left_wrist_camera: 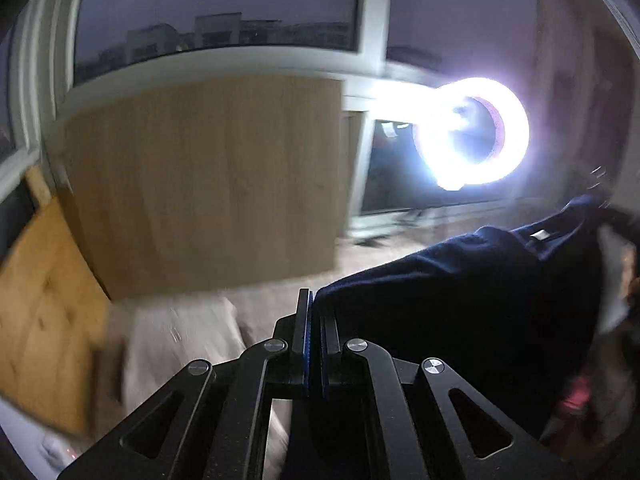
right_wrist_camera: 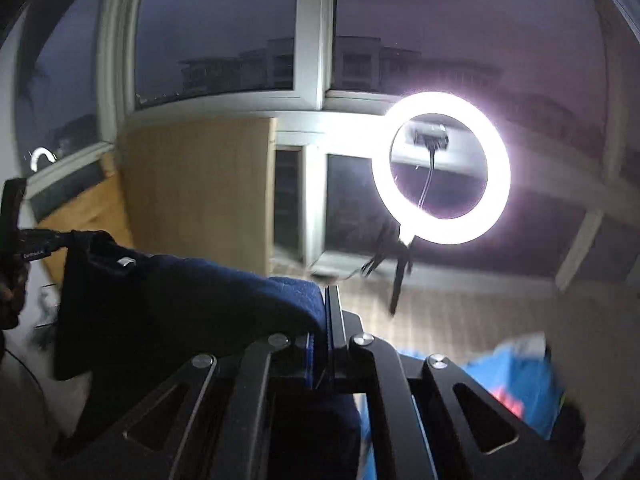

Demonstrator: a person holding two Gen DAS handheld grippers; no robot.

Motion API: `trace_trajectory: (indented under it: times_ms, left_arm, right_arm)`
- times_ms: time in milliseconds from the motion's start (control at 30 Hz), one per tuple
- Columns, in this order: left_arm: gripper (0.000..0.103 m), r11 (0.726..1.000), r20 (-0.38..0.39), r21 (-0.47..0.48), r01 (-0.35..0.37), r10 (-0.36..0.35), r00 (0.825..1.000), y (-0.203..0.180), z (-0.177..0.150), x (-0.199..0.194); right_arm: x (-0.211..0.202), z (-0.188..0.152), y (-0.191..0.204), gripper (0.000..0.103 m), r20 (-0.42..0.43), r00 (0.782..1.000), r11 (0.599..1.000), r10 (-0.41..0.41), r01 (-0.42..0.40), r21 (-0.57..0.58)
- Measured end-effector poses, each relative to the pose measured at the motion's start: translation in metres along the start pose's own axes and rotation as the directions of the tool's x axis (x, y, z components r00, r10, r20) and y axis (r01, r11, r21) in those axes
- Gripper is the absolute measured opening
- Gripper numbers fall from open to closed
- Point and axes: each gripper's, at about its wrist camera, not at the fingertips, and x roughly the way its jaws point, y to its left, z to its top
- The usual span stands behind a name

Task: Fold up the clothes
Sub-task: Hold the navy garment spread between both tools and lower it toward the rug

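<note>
The left gripper (left_wrist_camera: 311, 300) has its jaws closed on one edge of a dark navy garment (left_wrist_camera: 460, 292), and the right gripper (right_wrist_camera: 325, 300) has its jaws closed on the opposite edge of the same cloth (right_wrist_camera: 200, 292), so the garment hangs stretched between the two, lifted off the surface below. Behind it stand a glowing ring light (right_wrist_camera: 440, 168) on a small tripod, a dark window (right_wrist_camera: 216, 28) showing buildings outside, and a light wooden panel (left_wrist_camera: 200, 184). A blue item (right_wrist_camera: 516, 372) lies blurred at the lower right of the right wrist view.
</note>
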Motion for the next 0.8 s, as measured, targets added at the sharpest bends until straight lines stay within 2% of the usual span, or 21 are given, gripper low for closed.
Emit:
trace_trajectory:
  times_ms: [67, 133, 200, 267, 300, 333, 400, 433, 467, 533, 567, 600, 633, 700, 800]
  left_arm:
    - [0.002, 0.999, -0.042, -0.012, -0.045, 0.045, 0.998, 0.004, 0.016, 0.056]
    - [0.002, 0.996, -0.109, -0.033, -0.079, 0.075, 0.991, 0.009, 0.016, 0.116]
    - [0.002, 0.990, -0.250, -0.044, -0.137, 0.122, 0.961, 0.019, -0.003, 0.184]
    - [0.003, 0.981, -0.391, -0.067, -0.183, 0.143, 0.909, 0.029, -0.027, 0.242]
    - [0.003, 0.979, -0.442, -0.072, -0.192, 0.141, 0.886, 0.032, -0.039, 0.257]
    - [0.003, 0.979, -0.457, -0.079, -0.188, 0.132, 0.880, 0.033, -0.045, 0.260]
    - [0.007, 0.982, -0.457, -0.070, -0.174, 0.123, 0.881, 0.032, -0.053, 0.253]
    - [0.007, 0.984, -0.440, -0.060, -0.166, 0.123, 0.890, 0.032, -0.052, 0.242]
    - [0.008, 0.988, -0.408, -0.054, -0.142, 0.108, 0.907, 0.030, -0.050, 0.223]
    - [0.008, 0.993, -0.362, -0.024, -0.112, 0.096, 0.927, 0.027, -0.049, 0.183]
    - [0.014, 0.995, -0.345, -0.003, -0.103, 0.096, 0.934, 0.026, -0.051, 0.164]
    - [0.028, 0.995, -0.328, 0.018, -0.094, 0.095, 0.940, 0.024, -0.052, 0.144]
    - [0.032, 0.996, -0.311, 0.039, -0.086, 0.094, 0.946, 0.022, -0.054, 0.124]
    - [0.030, 0.996, -0.286, 0.061, -0.061, 0.076, 0.955, 0.020, -0.065, 0.087]
    - [0.030, 0.998, -0.289, 0.048, 0.030, -0.015, 0.957, 0.019, -0.113, 0.023]
  right_arm:
    - [0.066, 0.008, -0.001, 0.004, -0.055, 0.998, 0.999, -0.035, 0.034, -0.023]
    - [0.144, -0.001, -0.001, 0.004, -0.165, 0.986, 0.999, -0.039, 0.035, -0.028]
    - [0.228, -0.025, 0.002, 0.004, -0.321, 0.947, 1.000, -0.012, 0.006, -0.017]
    - [0.279, -0.055, 0.006, 0.005, -0.456, 0.890, 1.000, 0.012, -0.015, -0.002]
    - [0.302, -0.071, 0.008, 0.006, -0.519, 0.854, 1.000, 0.024, -0.024, 0.007]
    - [0.307, -0.081, 0.010, 0.011, -0.540, 0.841, 0.999, 0.034, -0.039, 0.002]
    - [0.299, -0.091, 0.012, 0.021, -0.535, 0.845, 0.997, 0.032, -0.061, -0.037]
    - [0.284, -0.093, 0.009, 0.029, -0.515, 0.857, 0.997, 0.027, -0.057, -0.043]
    - [0.265, -0.094, 0.004, 0.041, -0.492, 0.870, 0.998, 0.028, -0.053, -0.036]
    - [0.228, -0.097, -0.004, 0.048, -0.453, 0.890, 0.998, 0.048, -0.059, -0.009]
    - [0.207, -0.101, -0.006, 0.048, -0.445, 0.893, 0.998, 0.061, -0.066, 0.005]
    - [0.186, -0.108, -0.007, 0.048, -0.439, 0.896, 0.998, 0.067, -0.068, 0.014]
    - [0.164, -0.114, -0.008, 0.048, -0.433, 0.898, 0.997, 0.074, -0.071, 0.023]
    - [0.121, -0.136, -0.006, 0.048, -0.431, 0.893, 0.992, 0.127, -0.103, 0.079]
    - [0.064, -0.190, 0.018, 0.048, -0.457, 0.857, 0.970, 0.239, -0.190, 0.153]
